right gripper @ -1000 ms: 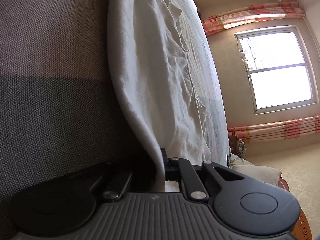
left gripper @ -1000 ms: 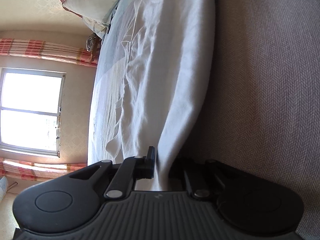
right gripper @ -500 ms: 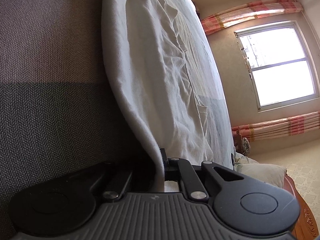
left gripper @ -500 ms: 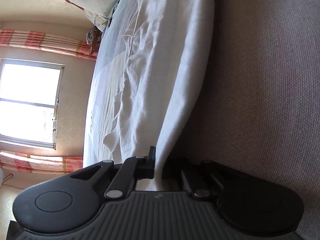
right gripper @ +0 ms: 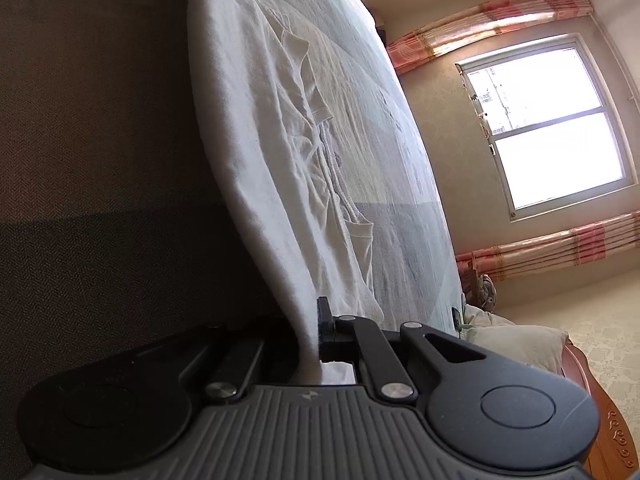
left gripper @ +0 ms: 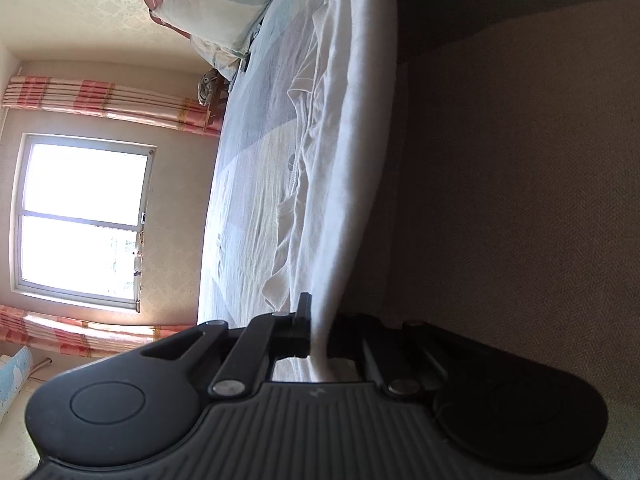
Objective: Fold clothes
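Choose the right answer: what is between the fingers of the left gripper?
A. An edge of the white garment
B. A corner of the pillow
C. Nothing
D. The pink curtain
A: in the left wrist view the left gripper is shut on an edge of the white garment, which runs away from it over the bed.

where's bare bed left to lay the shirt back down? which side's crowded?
Both grippers are shut on the white shirt: left gripper, right gripper. The free patch is the pale bedsheet between the shirt's sleeves and the bed edge facing the window. The brown woven cover beside the lifted hem is also bare. The pillow end is crowded.
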{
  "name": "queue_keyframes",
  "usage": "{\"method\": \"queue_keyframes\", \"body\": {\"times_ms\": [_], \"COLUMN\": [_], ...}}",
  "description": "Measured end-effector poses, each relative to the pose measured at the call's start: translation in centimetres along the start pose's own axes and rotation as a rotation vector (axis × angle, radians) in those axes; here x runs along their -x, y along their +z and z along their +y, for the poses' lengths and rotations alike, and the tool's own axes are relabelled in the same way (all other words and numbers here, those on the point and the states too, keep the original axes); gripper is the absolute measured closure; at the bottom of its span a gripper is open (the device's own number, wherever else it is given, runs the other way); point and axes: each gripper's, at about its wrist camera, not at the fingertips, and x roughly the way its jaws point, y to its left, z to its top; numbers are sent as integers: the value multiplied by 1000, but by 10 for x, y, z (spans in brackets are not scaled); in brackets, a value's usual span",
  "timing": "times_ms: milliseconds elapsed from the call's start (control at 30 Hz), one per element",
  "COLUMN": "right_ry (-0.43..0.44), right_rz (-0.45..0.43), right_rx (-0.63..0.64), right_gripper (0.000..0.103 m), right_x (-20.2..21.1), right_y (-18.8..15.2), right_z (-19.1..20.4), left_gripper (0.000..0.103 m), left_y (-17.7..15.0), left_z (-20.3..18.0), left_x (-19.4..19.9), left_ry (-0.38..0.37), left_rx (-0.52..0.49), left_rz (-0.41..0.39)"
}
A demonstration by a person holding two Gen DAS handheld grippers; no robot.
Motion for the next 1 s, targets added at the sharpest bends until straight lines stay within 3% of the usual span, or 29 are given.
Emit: {"method": "queue_keyframes", "body": {"times_ms": [300, 700, 900, 1000], "right_ry": [13, 19, -14, -15], "right_rz": [-5, -6, 8, 25], "right_rx": [15, 24, 33, 15], "right_gripper": [96, 96, 96, 92], "right_x": [49, 142, 155, 151], "right_y": [2, -13, -18, -20], "right_z": [21, 90, 125, 135], "left_gripper": [103, 102, 102, 97], "left_y": [-15, -43, -45, -49], "left_z": [-22, -89, -116, -129], "left_x": [57, 145, 156, 163], "left_ry": [15, 72, 102, 73], "left_rx": [-35, -71, -63, -51], "left_rz": [-38, -116, -122, -114]}}
